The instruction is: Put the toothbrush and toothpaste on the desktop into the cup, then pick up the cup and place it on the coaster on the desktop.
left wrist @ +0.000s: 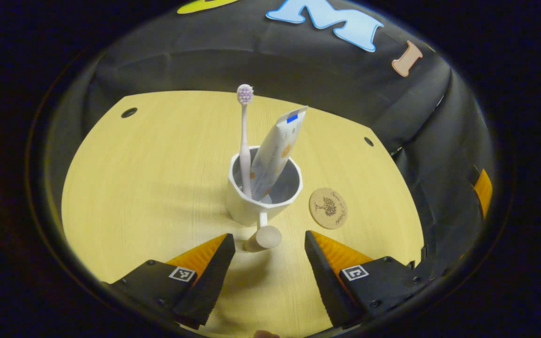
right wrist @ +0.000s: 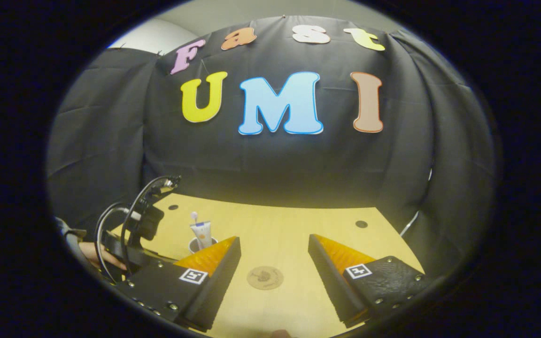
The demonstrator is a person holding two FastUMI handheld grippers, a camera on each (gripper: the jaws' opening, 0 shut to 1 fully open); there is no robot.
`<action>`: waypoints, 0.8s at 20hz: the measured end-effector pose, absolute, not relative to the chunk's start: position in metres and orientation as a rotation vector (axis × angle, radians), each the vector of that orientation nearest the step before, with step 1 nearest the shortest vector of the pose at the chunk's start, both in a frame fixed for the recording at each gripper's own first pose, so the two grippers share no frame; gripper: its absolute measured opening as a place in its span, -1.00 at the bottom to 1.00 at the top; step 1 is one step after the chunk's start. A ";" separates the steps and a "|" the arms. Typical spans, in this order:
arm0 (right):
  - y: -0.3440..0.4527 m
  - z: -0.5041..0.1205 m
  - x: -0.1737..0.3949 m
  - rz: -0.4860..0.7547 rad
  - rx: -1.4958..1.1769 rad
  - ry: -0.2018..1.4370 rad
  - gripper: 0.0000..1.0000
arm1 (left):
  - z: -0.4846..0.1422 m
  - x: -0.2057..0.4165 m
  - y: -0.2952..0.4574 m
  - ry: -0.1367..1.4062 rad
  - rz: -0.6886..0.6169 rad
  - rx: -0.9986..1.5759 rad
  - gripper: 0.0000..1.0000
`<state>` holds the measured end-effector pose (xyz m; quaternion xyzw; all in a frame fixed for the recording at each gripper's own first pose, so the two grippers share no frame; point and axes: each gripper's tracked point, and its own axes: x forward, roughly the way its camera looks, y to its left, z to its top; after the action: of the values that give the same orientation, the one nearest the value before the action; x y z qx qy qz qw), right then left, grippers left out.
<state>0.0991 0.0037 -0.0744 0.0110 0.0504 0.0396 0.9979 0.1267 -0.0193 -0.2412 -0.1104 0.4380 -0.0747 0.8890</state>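
A white cup (left wrist: 263, 199) stands upright on the wooden desktop (left wrist: 158, 178). Inside it a pale toothbrush (left wrist: 244, 136) stands bristles up, and a white toothpaste tube (left wrist: 277, 150) leans to the right. The cup's handle (left wrist: 266, 234) points toward my left gripper (left wrist: 269, 251), which is open with the handle lying between its fingertips, untouched. A round cork coaster (left wrist: 328, 208) lies just right of the cup. In the right gripper view, my right gripper (right wrist: 274, 256) hangs open over the coaster (right wrist: 265, 277); the cup (right wrist: 201, 243) sits farther left.
The desktop has small dark holes (left wrist: 128, 112) near its far corners. Black cloth walls close it in at the back and right. The other gripper's body with cables (right wrist: 132, 230) and a hand (right wrist: 93, 256) show left of the cup in the right gripper view.
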 end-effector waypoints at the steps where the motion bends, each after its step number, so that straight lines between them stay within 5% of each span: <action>1: -0.002 -0.079 0.096 0.055 0.014 0.109 0.82 | -0.242 0.130 -0.019 0.931 -0.151 -0.213 1.00; 7: -0.028 -0.119 0.069 -0.036 -0.013 0.221 0.82 | -0.259 0.146 -0.005 1.051 -0.077 -0.169 0.87; 8: -0.031 -0.123 0.065 -0.043 0.005 0.239 0.82 | -0.261 0.148 -0.004 1.069 -0.068 -0.182 0.99; 13: -0.043 -0.133 0.061 -0.087 0.099 0.290 0.82 | -0.270 0.160 -0.003 1.112 -0.054 -0.176 0.77; 14: -0.045 -0.134 0.059 -0.094 0.103 0.293 0.82 | -0.274 0.161 -0.006 1.116 -0.053 -0.176 0.59; 16: -0.049 -0.136 0.057 -0.108 0.097 0.293 0.82 | -0.277 0.163 -0.010 1.121 -0.051 -0.175 0.60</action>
<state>0.0574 -0.0486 -0.1358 0.0481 0.1458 -0.0538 0.9867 0.1633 -0.0102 -0.2774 -0.0827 0.5307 -0.0242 0.8432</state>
